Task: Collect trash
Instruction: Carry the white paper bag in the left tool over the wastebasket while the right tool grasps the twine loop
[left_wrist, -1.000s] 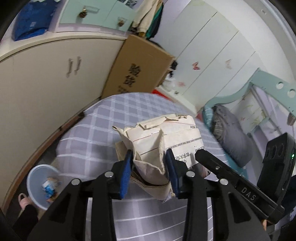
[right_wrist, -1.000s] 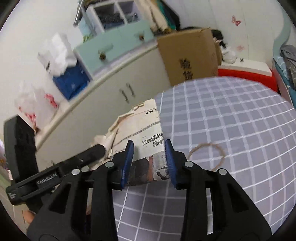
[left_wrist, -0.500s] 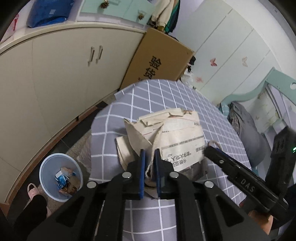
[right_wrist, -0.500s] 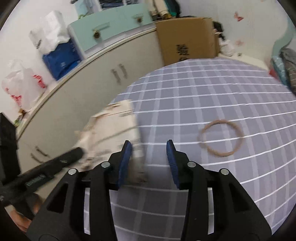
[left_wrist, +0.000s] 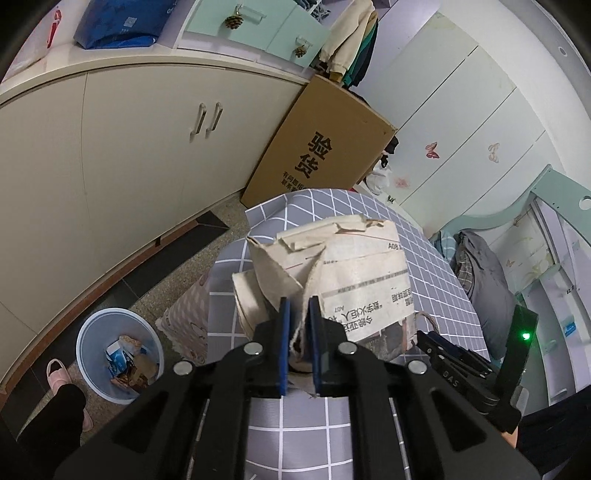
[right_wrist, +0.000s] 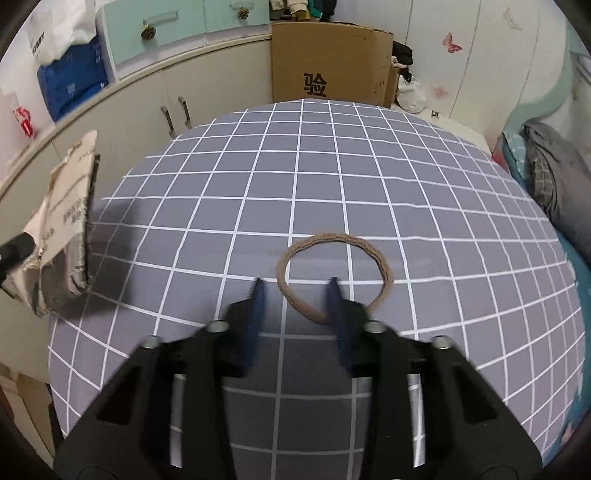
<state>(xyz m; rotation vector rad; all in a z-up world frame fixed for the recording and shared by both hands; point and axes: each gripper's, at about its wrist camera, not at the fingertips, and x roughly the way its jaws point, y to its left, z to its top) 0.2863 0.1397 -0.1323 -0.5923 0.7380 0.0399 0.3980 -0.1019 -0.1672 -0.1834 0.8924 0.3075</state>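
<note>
Two claws are mine. My left gripper (left_wrist: 298, 343) is clamped on a fold of the crumpled newspaper (left_wrist: 343, 280) and holds it above the left edge of the tabletop (right_wrist: 332, 166), so I think I can carry it over the trash bin (left_wrist: 120, 356) on the floor. My right gripper (right_wrist: 297, 310) is spread apart, low over the near part, fingers astride the string loop (right_wrist: 334, 273), probably next to go.

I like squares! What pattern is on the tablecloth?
The tablecloth is grey with thin white lines making squares. The right wrist view shows it best.
</note>
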